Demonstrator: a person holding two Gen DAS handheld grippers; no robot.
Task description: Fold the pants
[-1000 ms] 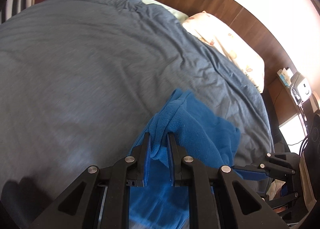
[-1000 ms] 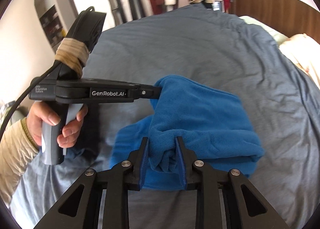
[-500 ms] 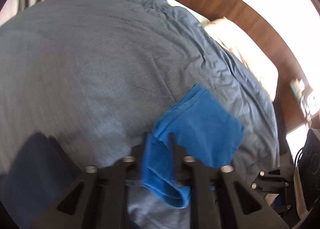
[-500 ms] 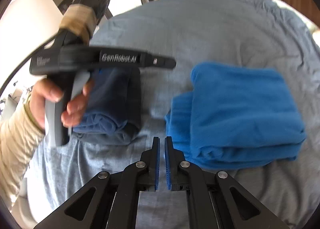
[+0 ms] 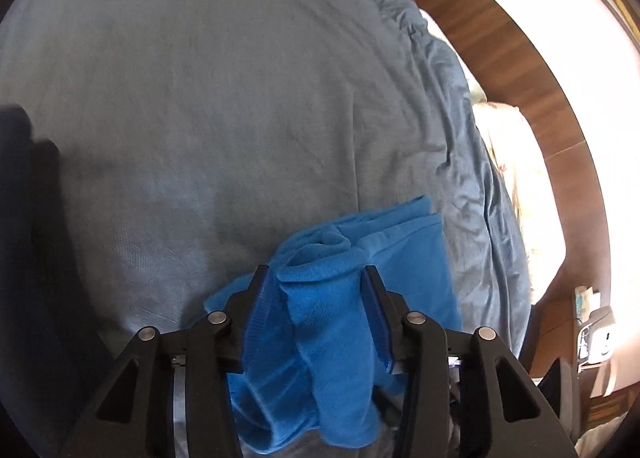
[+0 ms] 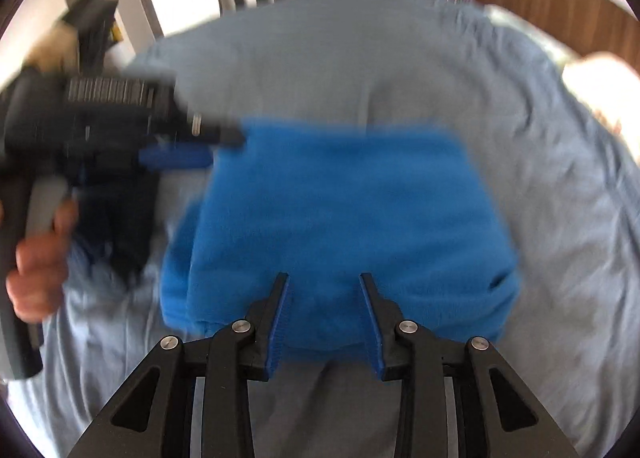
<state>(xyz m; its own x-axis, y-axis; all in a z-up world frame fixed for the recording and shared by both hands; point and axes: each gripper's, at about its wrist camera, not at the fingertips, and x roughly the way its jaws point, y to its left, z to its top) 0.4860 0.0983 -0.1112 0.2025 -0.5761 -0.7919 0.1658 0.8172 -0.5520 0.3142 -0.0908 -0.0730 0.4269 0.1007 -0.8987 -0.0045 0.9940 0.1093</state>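
Right wrist view: we see the blue fleece pants (image 6: 340, 217) folded into a thick stack on the bed (image 6: 560, 185), straight ahead of the right gripper (image 6: 323, 286).

Our right gripper's jaws have just been opening and stand parted over the stack's near edge, pads clear of it, so released. The stack's long axis runs across our view. Our left gripper (image 5: 316, 278), nearer the stack's left end, has been opening too; a fleece fold still fills its gap, and we cannot tell whether the pads still press.

Black fingers (image 5: 376, 298), seemingly blue-padded.
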